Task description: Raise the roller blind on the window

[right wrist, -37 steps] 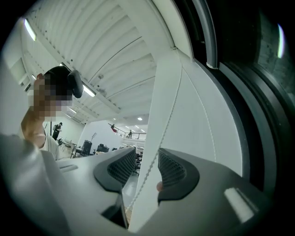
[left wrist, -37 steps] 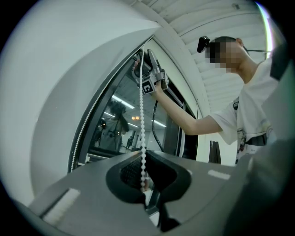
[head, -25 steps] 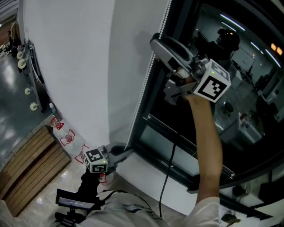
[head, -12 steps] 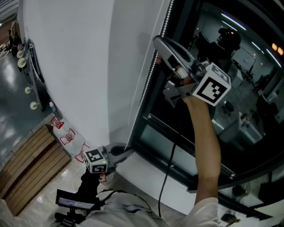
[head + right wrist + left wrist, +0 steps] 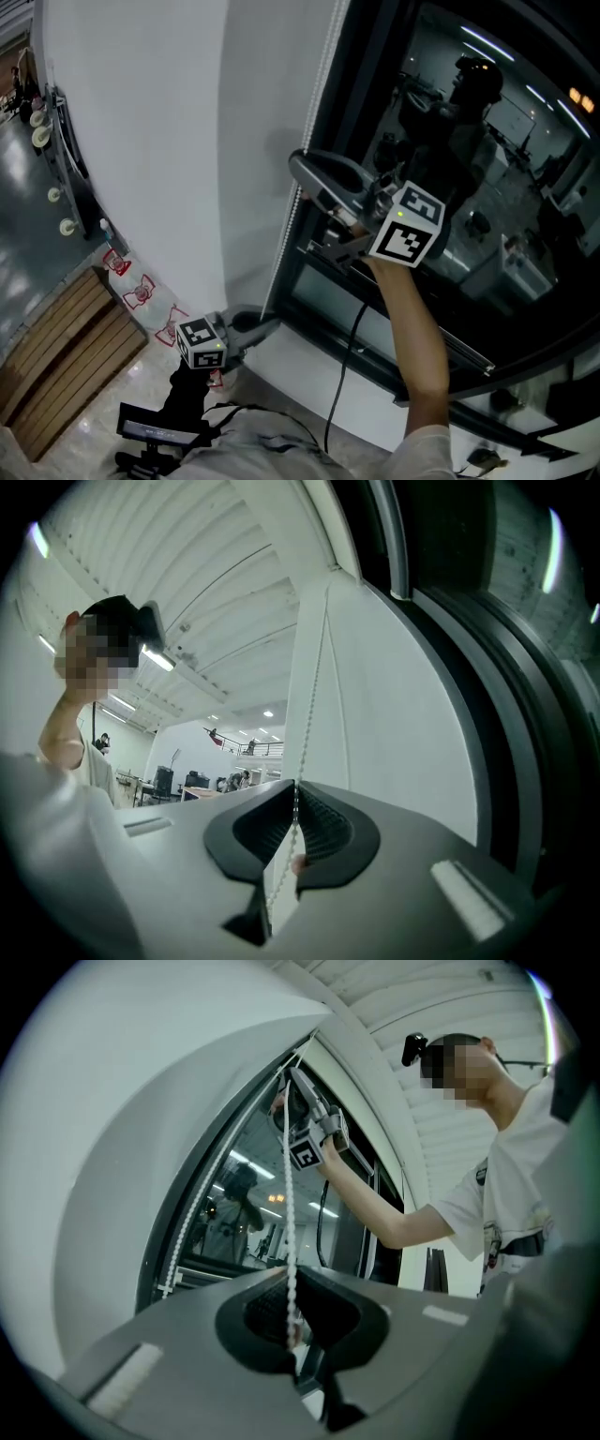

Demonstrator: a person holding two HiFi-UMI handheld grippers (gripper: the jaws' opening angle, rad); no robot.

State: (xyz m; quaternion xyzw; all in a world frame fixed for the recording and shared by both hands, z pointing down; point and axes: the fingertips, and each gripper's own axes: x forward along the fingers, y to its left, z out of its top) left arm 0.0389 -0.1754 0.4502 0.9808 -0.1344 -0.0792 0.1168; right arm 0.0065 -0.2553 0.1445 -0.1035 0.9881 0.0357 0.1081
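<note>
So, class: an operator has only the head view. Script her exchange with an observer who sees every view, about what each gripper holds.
Operator: From up here I can't see between the fingers. Does the left one hold anything?
Observer: Yes. Its own view shows the left gripper with its fingers shut on the bead chain.
Operator: And the right one, higher up?
Observer: The right gripper has just been closing its fingers. Its view shows them pinching the chain too, which runs on upward beside the white blind.
</note>
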